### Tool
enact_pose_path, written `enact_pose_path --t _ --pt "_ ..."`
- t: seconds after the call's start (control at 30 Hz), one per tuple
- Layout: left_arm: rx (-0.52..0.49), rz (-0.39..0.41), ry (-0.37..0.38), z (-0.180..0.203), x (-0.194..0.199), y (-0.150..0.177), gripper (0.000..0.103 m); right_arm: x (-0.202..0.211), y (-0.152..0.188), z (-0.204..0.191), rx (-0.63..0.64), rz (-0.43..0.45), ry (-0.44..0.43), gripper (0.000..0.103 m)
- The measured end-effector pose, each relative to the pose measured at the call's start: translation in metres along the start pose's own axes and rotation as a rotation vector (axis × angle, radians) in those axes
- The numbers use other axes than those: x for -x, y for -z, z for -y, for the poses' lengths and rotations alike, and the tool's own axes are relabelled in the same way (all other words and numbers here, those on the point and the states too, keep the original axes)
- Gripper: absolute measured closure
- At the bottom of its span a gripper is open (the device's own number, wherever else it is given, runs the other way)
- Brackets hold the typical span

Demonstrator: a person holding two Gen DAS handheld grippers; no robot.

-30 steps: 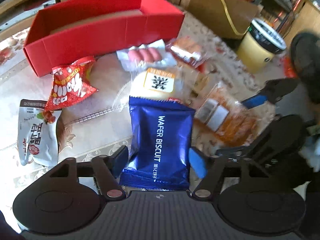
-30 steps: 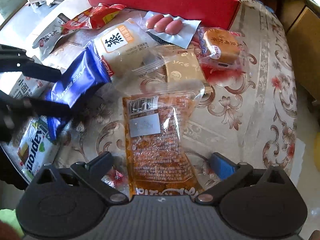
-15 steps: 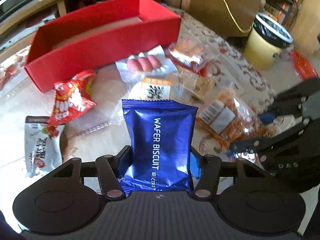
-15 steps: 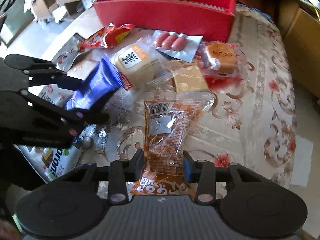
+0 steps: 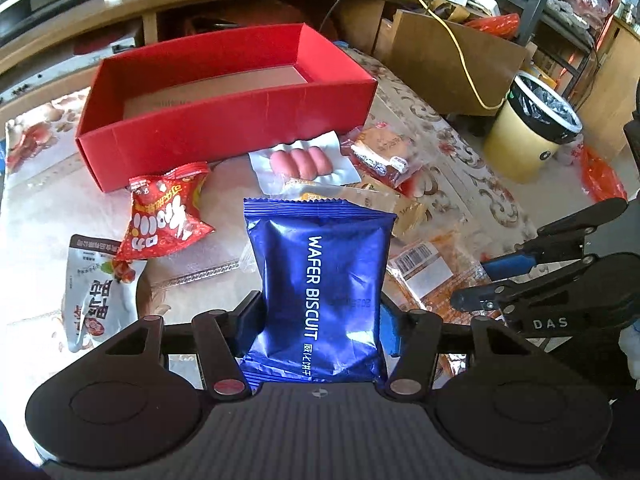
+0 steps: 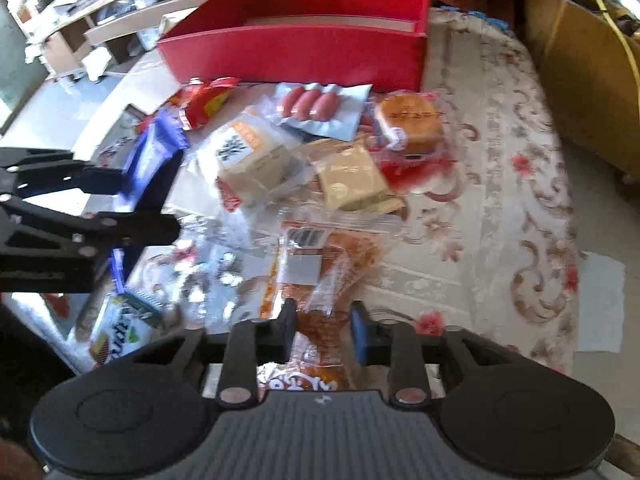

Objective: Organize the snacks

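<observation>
My left gripper (image 5: 320, 324) is shut on a blue wafer biscuit pack (image 5: 320, 284) and holds it above the table, short of the open red box (image 5: 224, 96). My right gripper (image 6: 322, 330) is shut on an orange clear-wrapped snack bag (image 6: 320, 276), lifted off the table. The red box (image 6: 304, 48) is at the far side in the right wrist view. The left gripper with its blue pack (image 6: 152, 152) shows at the left there; the right gripper (image 5: 520, 276) shows at the right in the left wrist view.
Loose snacks lie before the box: a red chip bag (image 5: 164, 212), a sausage pack (image 5: 300, 162), a cake pack (image 6: 412, 124), a white pouch (image 5: 96, 288), tan packs (image 6: 256, 156). A bin (image 5: 528, 128) and cardboard box (image 5: 452, 56) stand right of the table.
Both grippers closed on their packs and rose. The left one lifted the blue pack toward the red box; the right one pinched and lifted the orange bag.
</observation>
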State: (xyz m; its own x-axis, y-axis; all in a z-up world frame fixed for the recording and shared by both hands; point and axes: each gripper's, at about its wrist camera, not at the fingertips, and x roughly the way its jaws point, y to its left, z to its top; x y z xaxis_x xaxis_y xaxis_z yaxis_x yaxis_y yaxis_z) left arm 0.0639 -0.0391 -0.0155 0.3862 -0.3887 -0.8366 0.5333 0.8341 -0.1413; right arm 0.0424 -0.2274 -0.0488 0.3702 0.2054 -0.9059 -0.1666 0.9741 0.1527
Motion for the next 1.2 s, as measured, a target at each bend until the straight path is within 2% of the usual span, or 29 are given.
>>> enact_pose_path --t 0.1,0.2,0.27,0.47,0.5,0.6,0.73,0.8,0.9,1.0,1.07,1.1,1.13,1.2 --pt "0.015 0.004 0.017 -0.007 0.003 0.001 0.038 0.006 -0.001 0.007 -0.038 0.013 -0.006 0.075" --pt "0.032 0.017 0.019 -0.013 0.007 -0.001 0.038 0.015 -0.013 0.010 -0.066 0.064 0.000 0.065" --pt "0.046 0.030 0.015 -0.017 0.010 -0.004 0.038 0.016 -0.028 0.009 -0.072 0.090 0.007 0.063" --pt "0.088 0.050 -0.016 -0.031 0.015 -0.008 0.038 -0.009 -0.069 -0.020 -0.128 0.106 -0.062 0.049" --pt "0.095 0.051 -0.017 -0.035 0.016 -0.007 0.038 -0.015 -0.075 -0.028 -0.108 0.109 -0.064 0.048" --pt "0.115 0.048 -0.010 -0.044 0.019 -0.004 0.038 -0.024 -0.085 -0.049 0.053 0.086 -0.049 0.035" --pt "0.139 0.028 -0.011 -0.054 0.017 0.001 0.038 -0.029 -0.096 -0.065 0.271 0.058 -0.027 0.031" --pt "0.148 0.017 -0.011 -0.057 0.014 0.002 0.038 -0.032 -0.101 -0.070 0.344 0.046 -0.025 0.030" --pt "0.162 0.004 -0.009 -0.063 0.012 0.003 0.038 -0.045 -0.104 -0.076 0.412 0.003 -0.067 0.025" --pt "0.163 -0.010 -0.014 -0.065 0.007 0.002 0.038 -0.069 -0.100 -0.081 0.471 -0.033 -0.044 0.026" --pt "0.160 -0.015 -0.015 -0.065 0.005 0.001 0.038 -0.079 -0.093 -0.081 0.495 -0.042 -0.019 0.030" --pt "0.160 -0.017 -0.015 -0.064 0.004 0.000 0.038 -0.077 -0.093 -0.078 0.482 -0.039 -0.034 0.042" --pt "0.159 -0.018 -0.015 -0.064 0.003 -0.001 0.038 -0.075 -0.093 -0.076 0.465 -0.043 -0.044 0.049" --pt "0.152 -0.015 -0.015 -0.062 0.003 -0.003 0.038 -0.071 -0.094 -0.067 0.400 -0.045 -0.047 0.052"
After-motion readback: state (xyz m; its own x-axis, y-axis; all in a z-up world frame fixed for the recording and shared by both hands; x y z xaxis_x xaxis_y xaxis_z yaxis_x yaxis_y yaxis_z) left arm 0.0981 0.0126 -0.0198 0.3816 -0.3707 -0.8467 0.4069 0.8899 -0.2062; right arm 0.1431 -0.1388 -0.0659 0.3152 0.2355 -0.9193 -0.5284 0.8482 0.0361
